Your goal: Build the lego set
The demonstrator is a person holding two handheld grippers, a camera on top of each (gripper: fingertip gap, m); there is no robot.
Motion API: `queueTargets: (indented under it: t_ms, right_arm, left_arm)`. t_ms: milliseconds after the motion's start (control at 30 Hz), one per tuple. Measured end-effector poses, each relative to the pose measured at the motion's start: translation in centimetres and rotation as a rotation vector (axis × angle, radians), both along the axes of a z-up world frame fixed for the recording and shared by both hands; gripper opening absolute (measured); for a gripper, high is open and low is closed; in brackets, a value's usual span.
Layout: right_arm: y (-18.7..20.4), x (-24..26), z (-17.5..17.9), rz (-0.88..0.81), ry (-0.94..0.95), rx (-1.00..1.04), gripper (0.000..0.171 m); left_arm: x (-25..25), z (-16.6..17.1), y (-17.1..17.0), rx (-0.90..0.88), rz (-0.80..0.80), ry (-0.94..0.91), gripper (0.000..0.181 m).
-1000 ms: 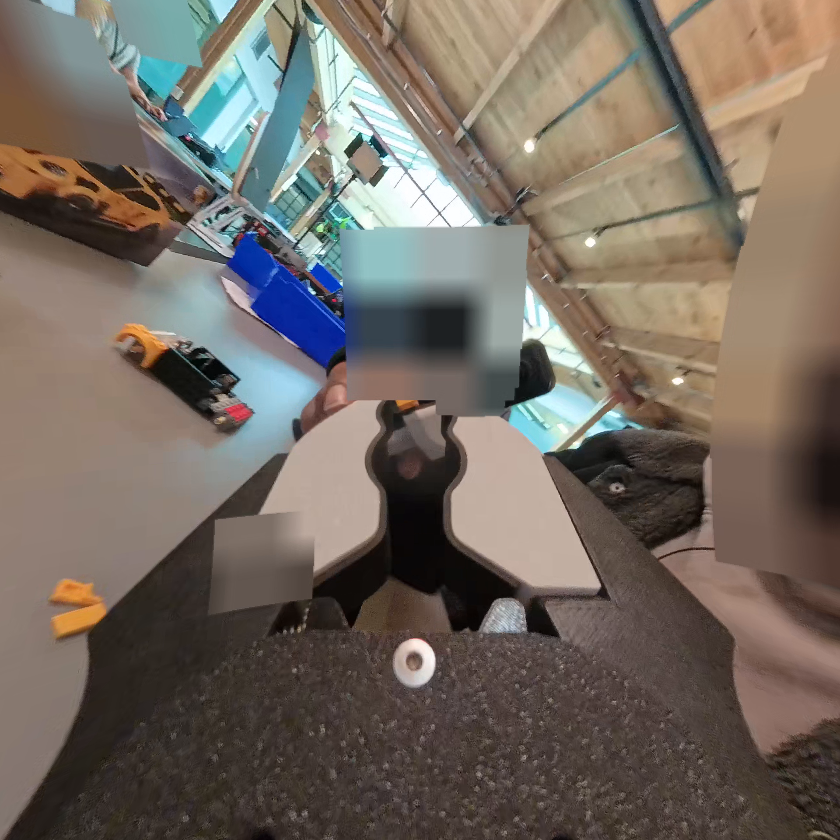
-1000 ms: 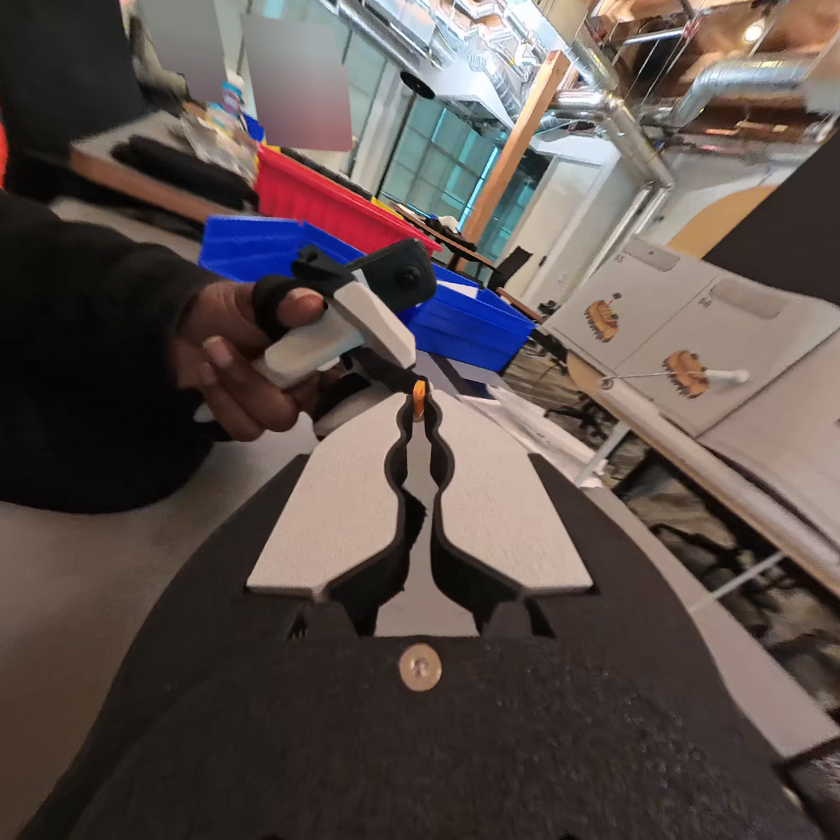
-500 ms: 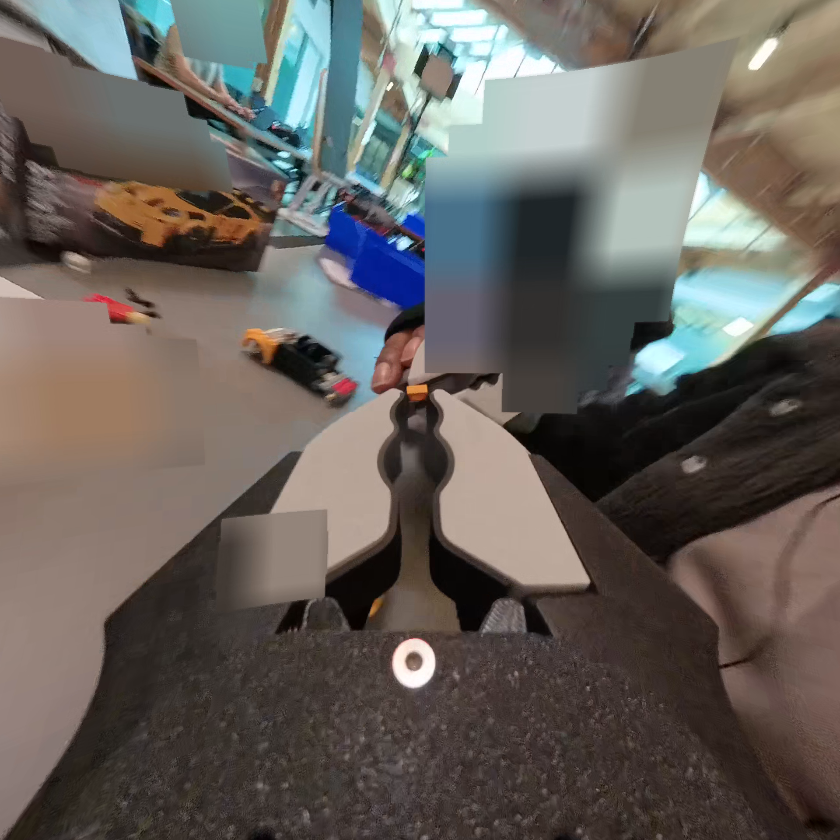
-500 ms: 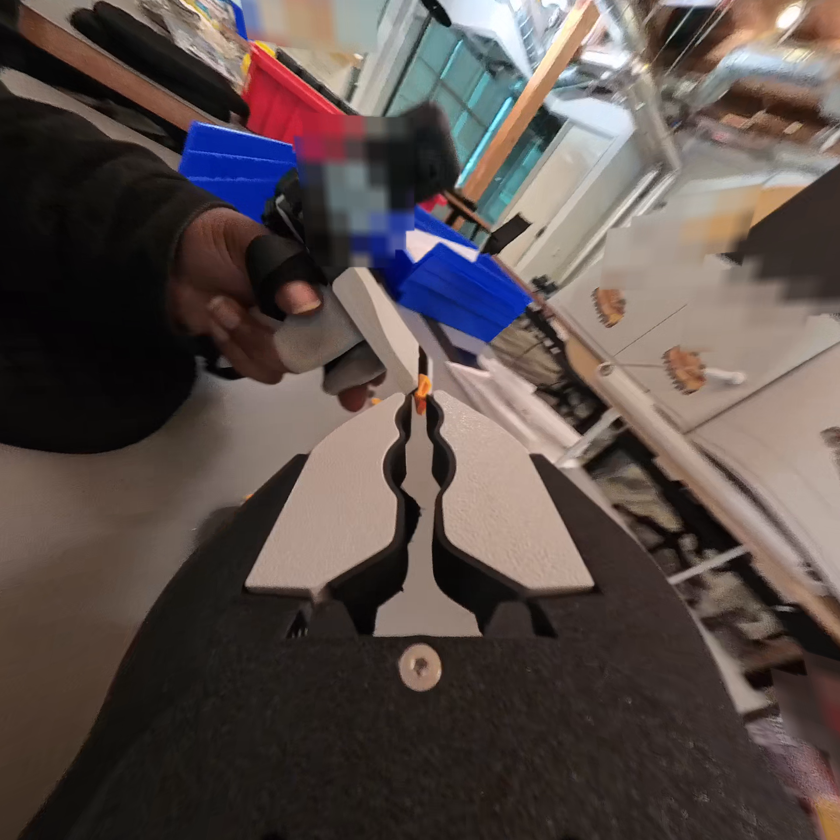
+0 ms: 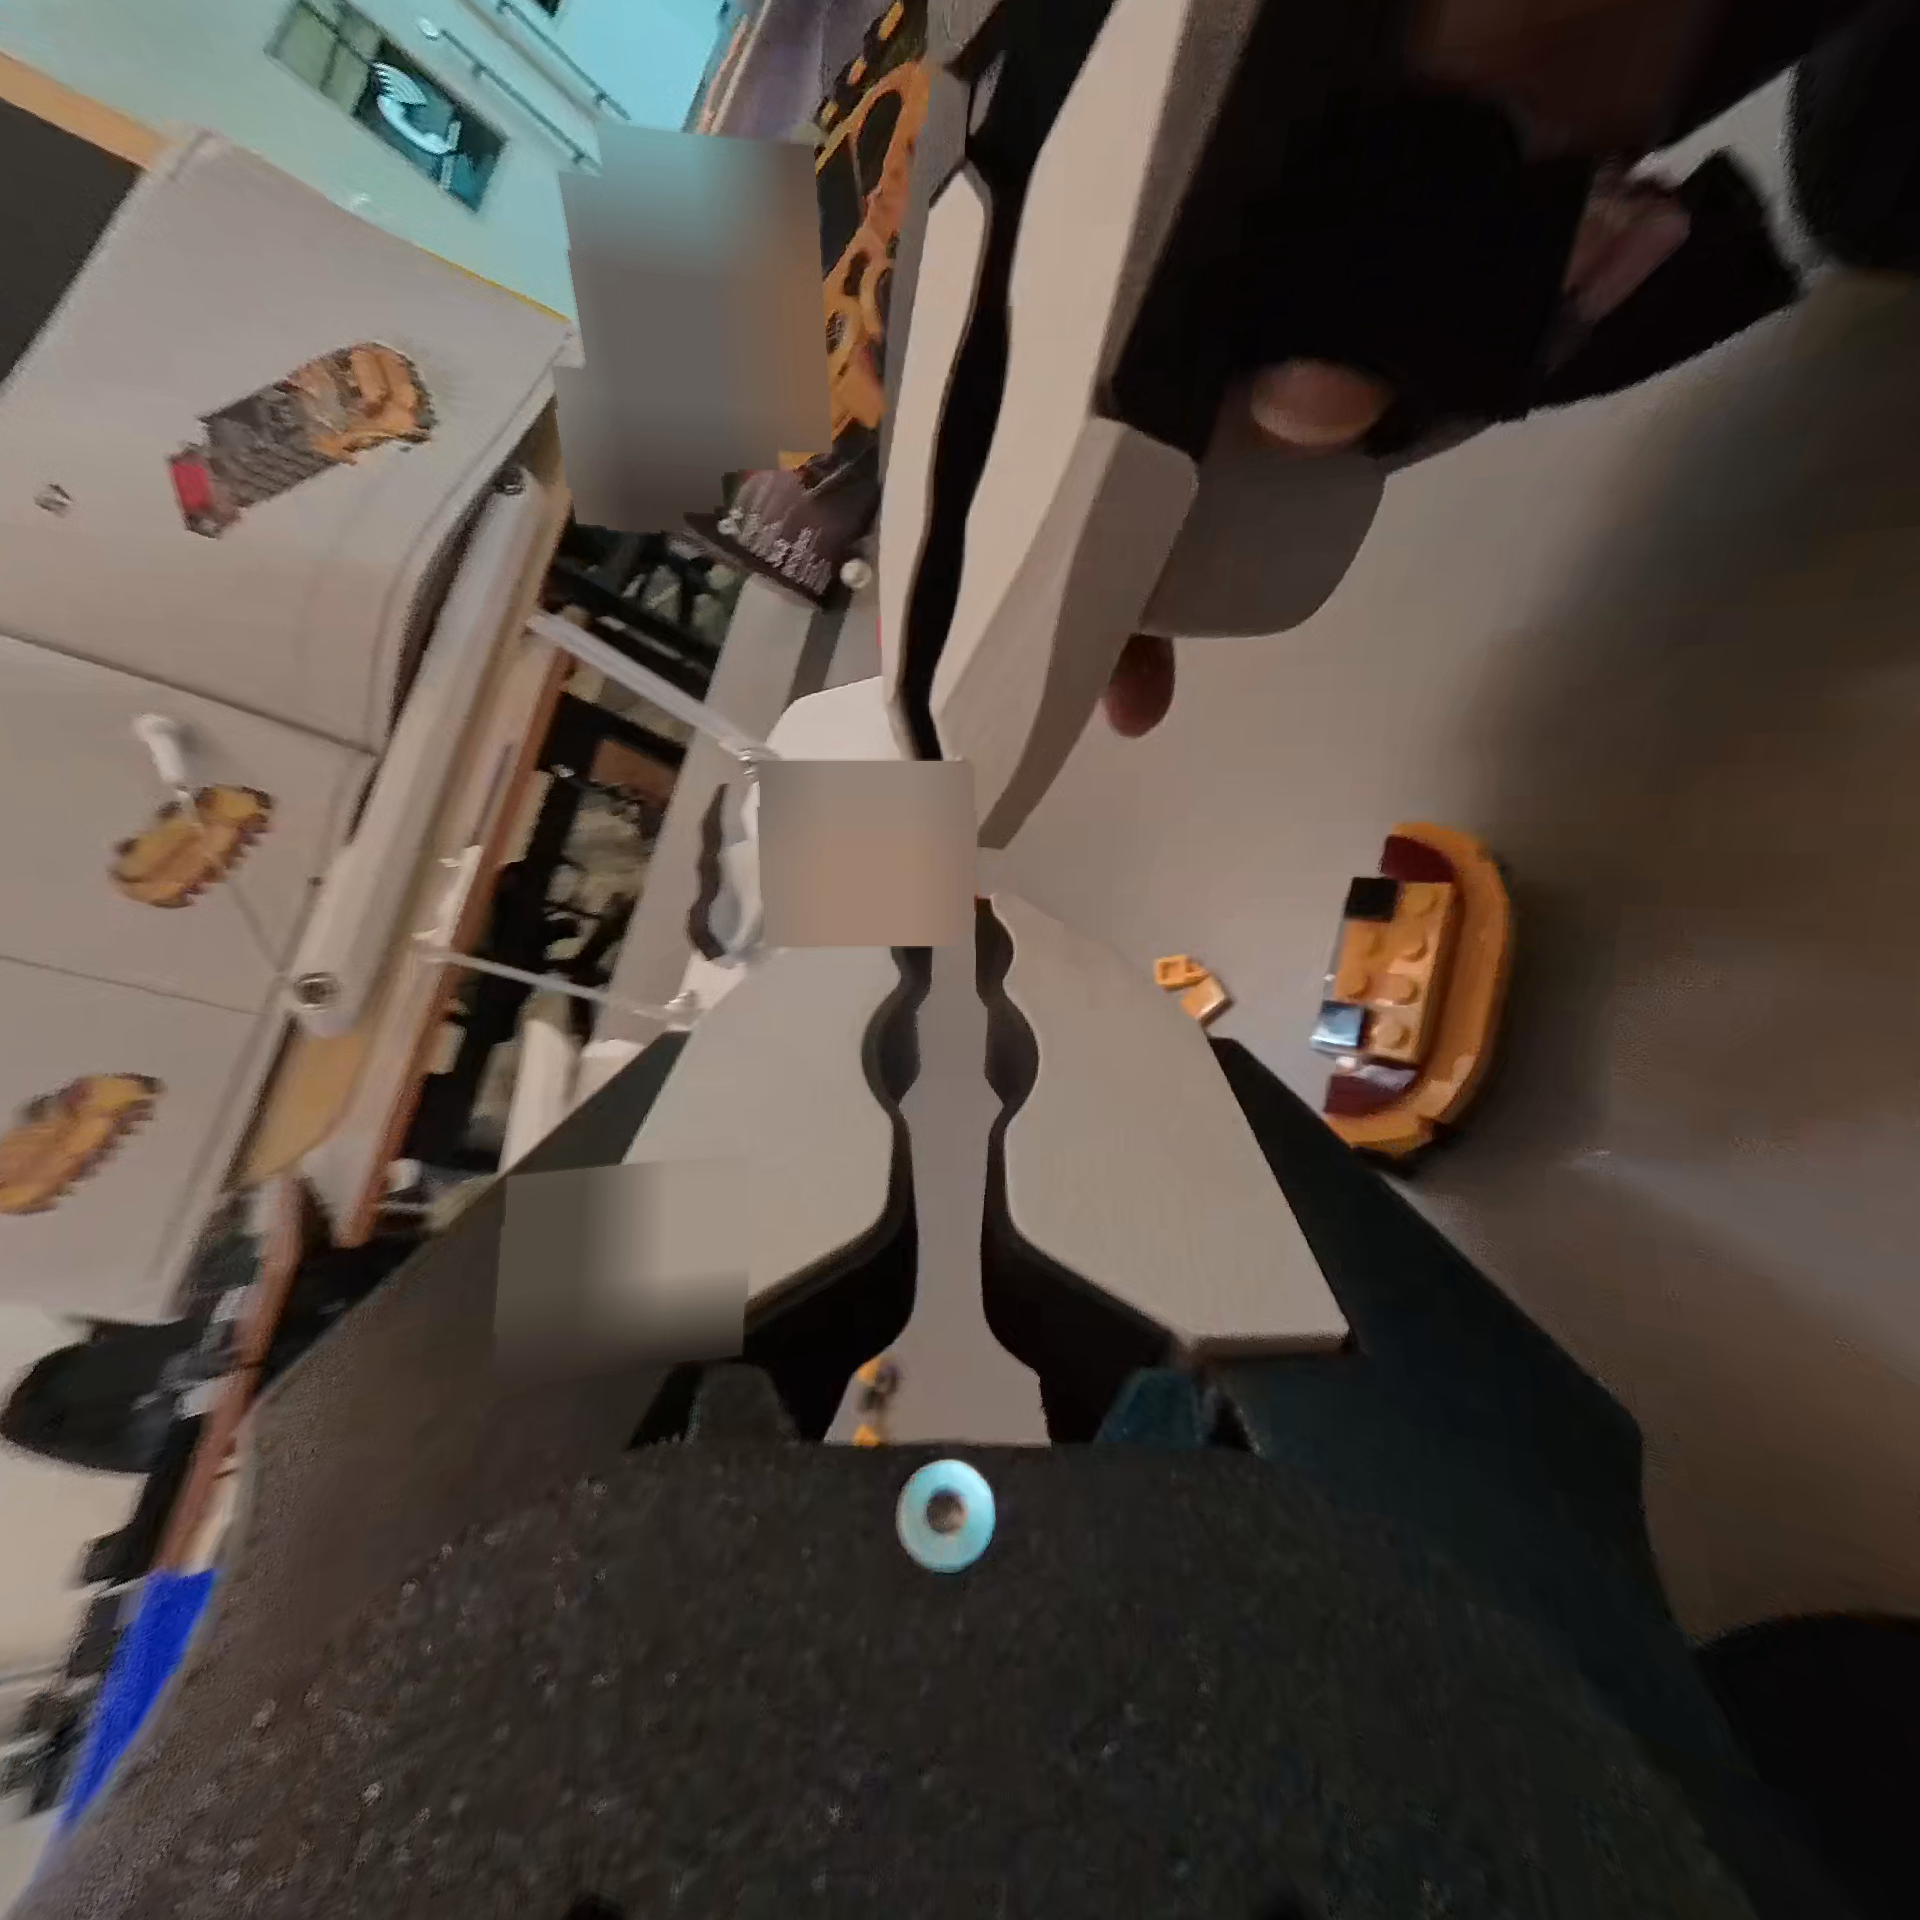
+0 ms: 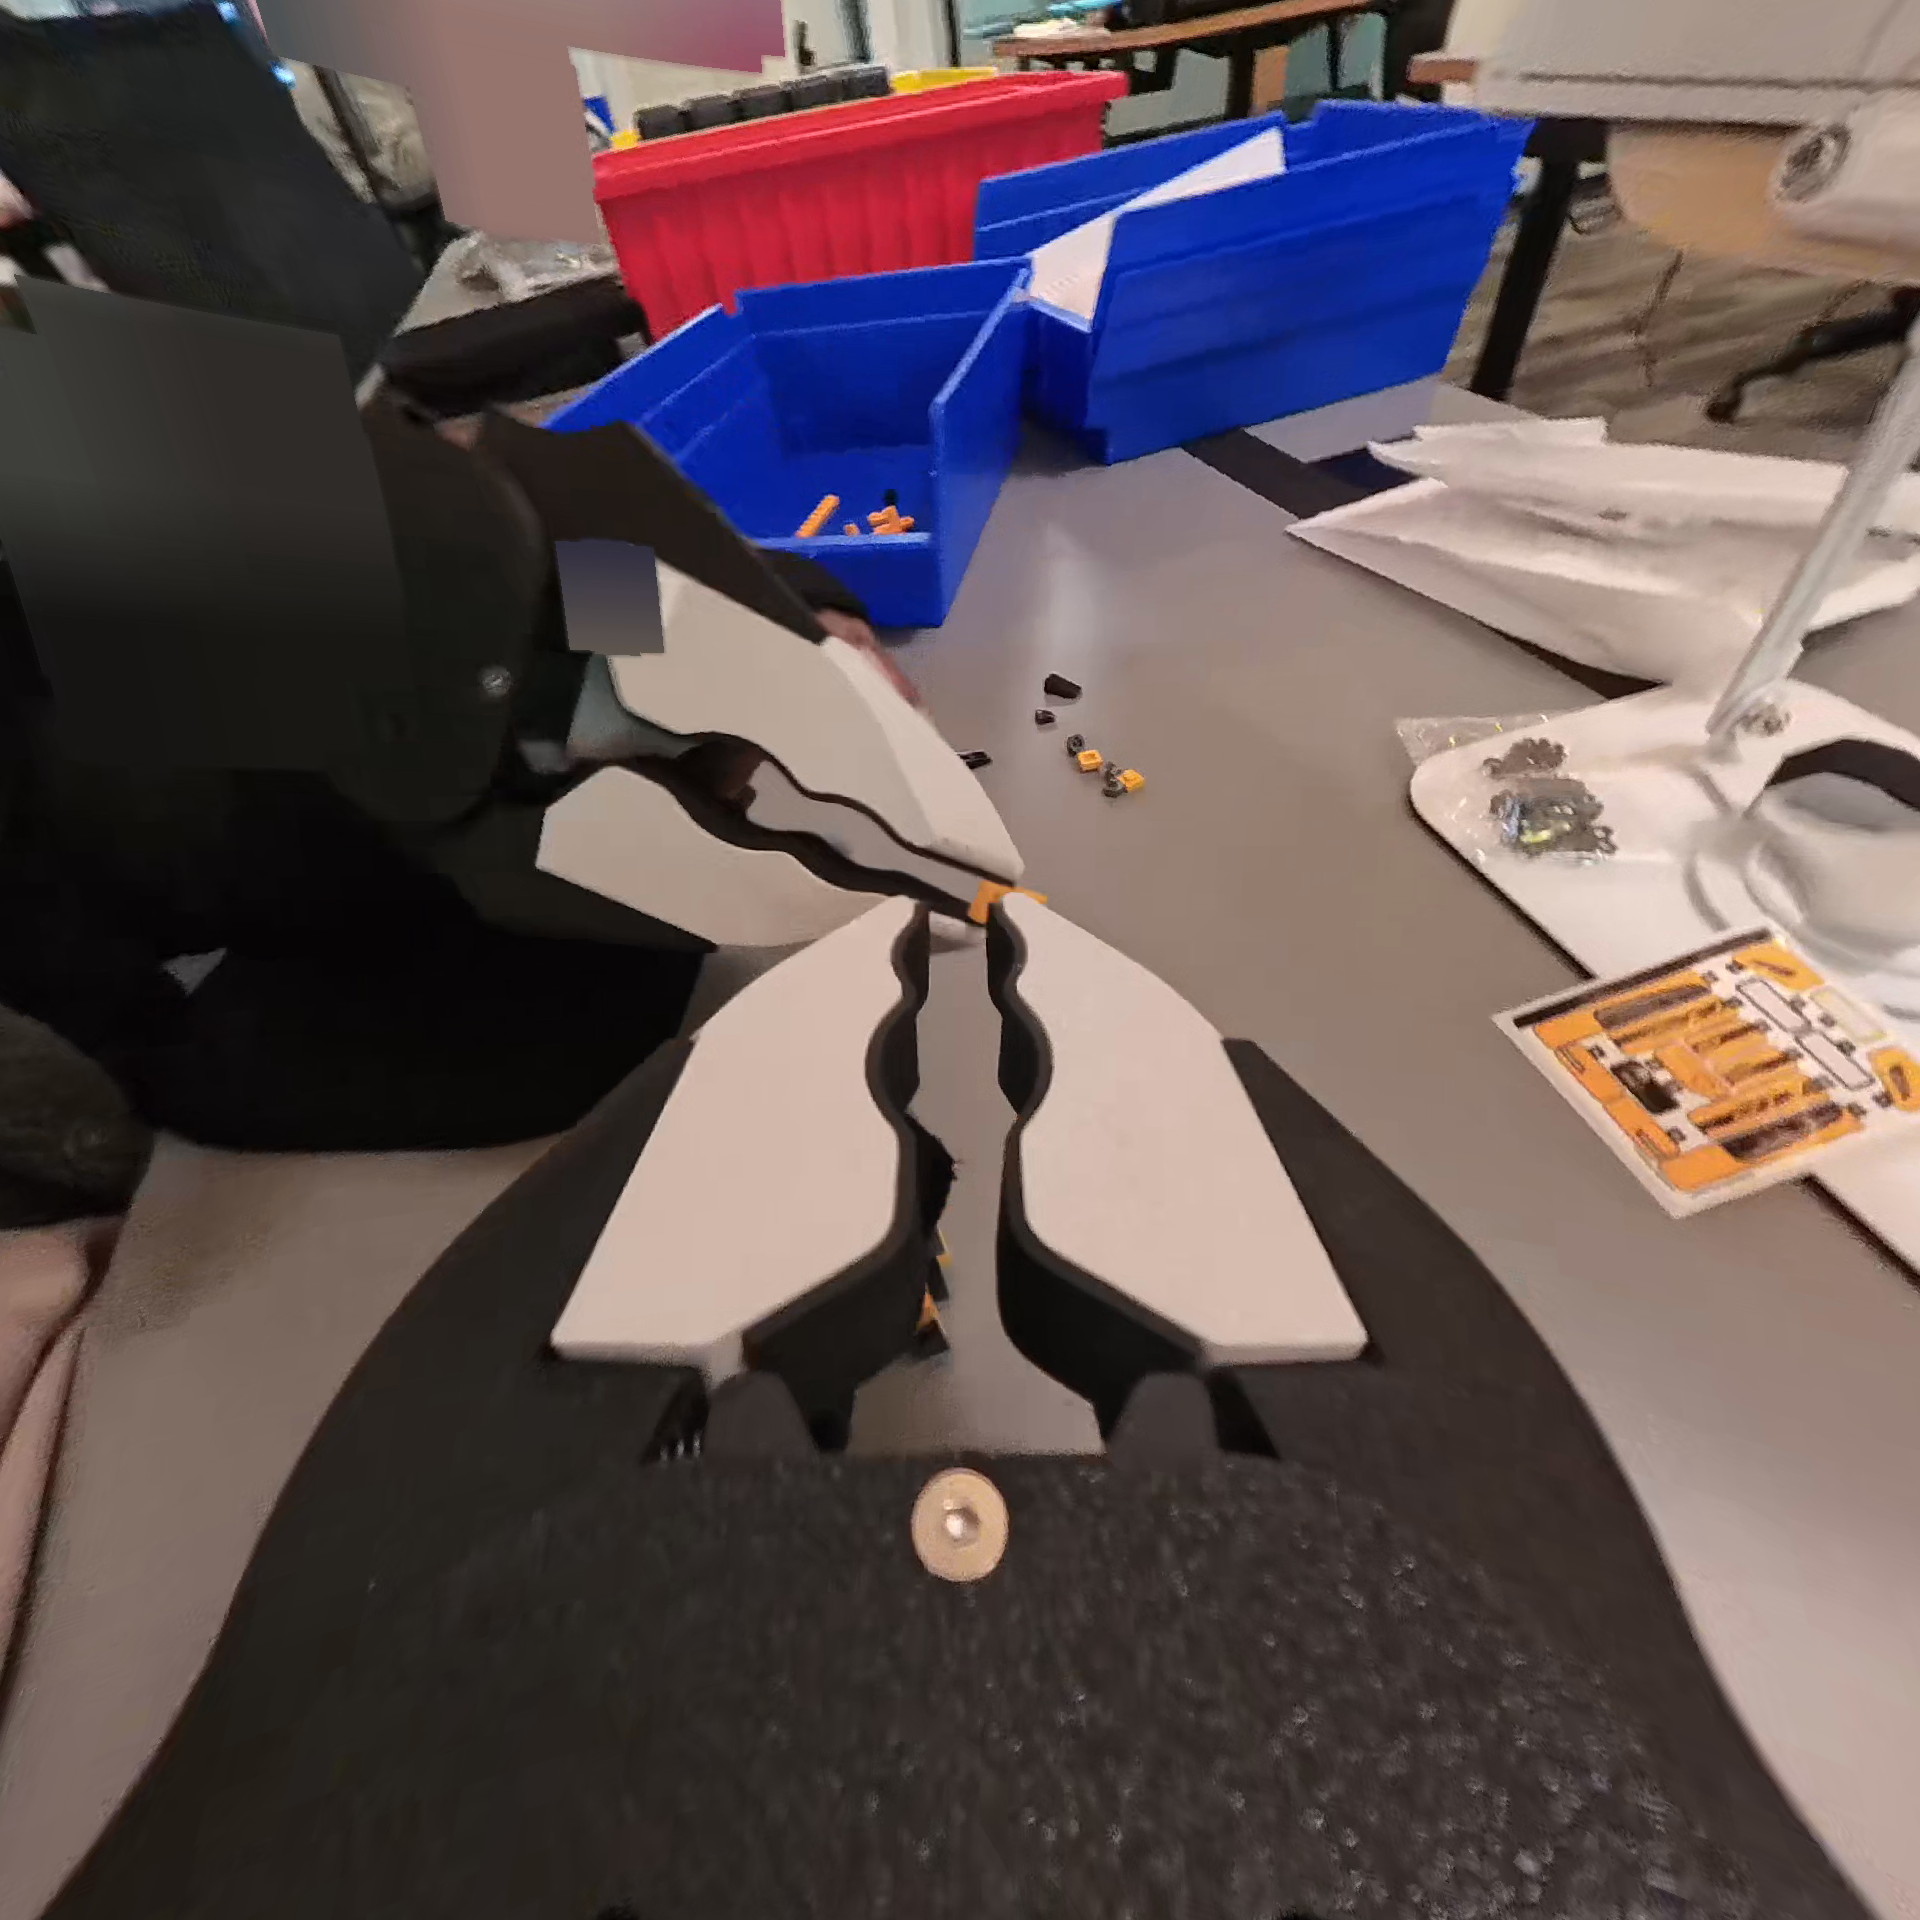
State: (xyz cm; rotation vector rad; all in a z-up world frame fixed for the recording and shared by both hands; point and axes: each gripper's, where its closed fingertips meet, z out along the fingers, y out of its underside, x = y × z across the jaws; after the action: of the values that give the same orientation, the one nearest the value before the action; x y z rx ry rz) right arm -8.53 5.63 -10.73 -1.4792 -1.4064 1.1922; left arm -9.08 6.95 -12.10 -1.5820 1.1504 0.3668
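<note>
A small orange Lego piece sits where both grippers' tips meet, just above the grey table. My right gripper is shut on it from below. My left gripper comes in from the left and is shut on the same piece. In the left wrist view my left gripper meets the right gripper tip to tip; a patch hides the piece. A partly built orange and black car lies on the table to the right, with two small orange pieces beside it.
Two blue bins and a red bin stand at the back. Loose small pieces lie mid-table. A sticker sheet, white paper and a bag of parts lie at the right.
Both grippers have swung down from pointing up into the room to low over the table. My left gripper has closed onto the orange piece held by the right.
</note>
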Motion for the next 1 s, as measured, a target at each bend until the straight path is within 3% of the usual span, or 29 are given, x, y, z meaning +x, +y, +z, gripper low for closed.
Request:
queueTargets:
  t_ms: [500,767,1000]
  right_arm:
    - [0.8,-0.7,-0.9,-0.139,-0.046,-0.144,0.01]
    - [0.8,-0.7,-1.1,-0.12,-0.037,-0.256,0.004]
    - [0.6,-0.4,-0.6,-0.078,-0.019,-0.162,0.0]
  left_arm:
    - [-0.2,0.0,0.6,0.174,0.1,0.288,0.007]
    - [-0.1,-0.1,0.5,0.219,0.074,0.32,0.007]
    - [0.2,0.4,0.3,0.248,0.041,0.281,0.007]
